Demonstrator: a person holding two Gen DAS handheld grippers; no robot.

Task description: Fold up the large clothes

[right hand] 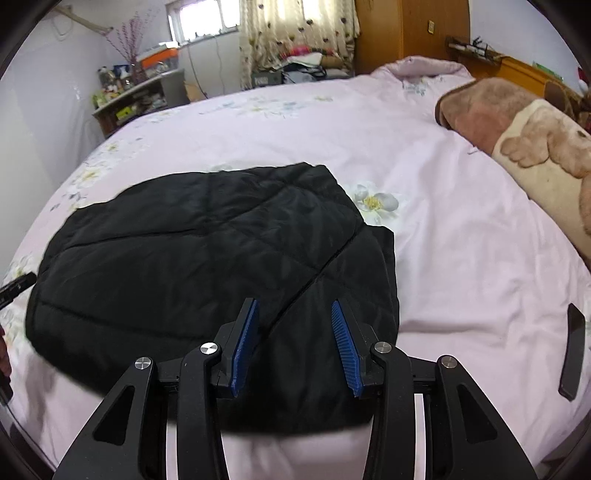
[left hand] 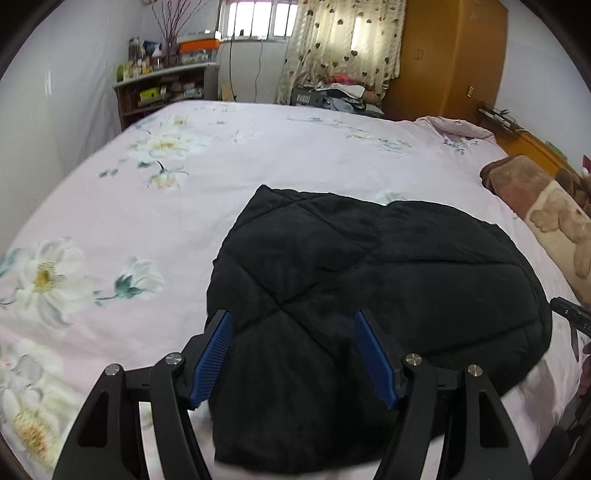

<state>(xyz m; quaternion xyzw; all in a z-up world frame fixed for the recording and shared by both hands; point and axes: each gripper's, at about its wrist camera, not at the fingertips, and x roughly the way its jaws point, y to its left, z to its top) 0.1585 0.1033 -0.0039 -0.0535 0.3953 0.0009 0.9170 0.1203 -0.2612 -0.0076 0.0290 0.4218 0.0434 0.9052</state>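
Writing: no brand or label reads clearly; a few pale letters on the black bar at the right edge of the left view are too small to make out.
Jacket: the black quilted jacket (left hand: 369,288) (right hand: 207,258) lies folded into a squarish bundle on the bed (left hand: 184,206) (right hand: 443,240), near its near edge, flat on the pink flowered cover.
Left gripper: the left gripper (left hand: 293,319) hangs above the jacket's left part, blue pads spread wide, nothing between them, no cloth touched.
Right gripper: the right gripper (right hand: 293,308) hangs over the jacket's right part, pads parted at a middling gap, empty, clear of the cloth.
Blanket: a brown and cream blanket (left hand: 543,206) (right hand: 524,136) is rolled up along the bed's right edge, well apart from the jacket.
Quilt: a pink quilt (left hand: 454,127) (right hand: 417,70) is bunched at the far right corner.
Phone: a dark flat slab, maybe a phone (right hand: 572,350), lies on the cover to the right of the jacket, near the near edge.
Beyond the bed: a cluttered shelf (left hand: 162,85) (right hand: 136,96) at far left, a heart-print curtain (left hand: 347,40) (right hand: 295,29) by the window, a wooden wardrobe (left hand: 450,55) (right hand: 410,29) at far right.
In the way: nothing lies on top of the jacket.
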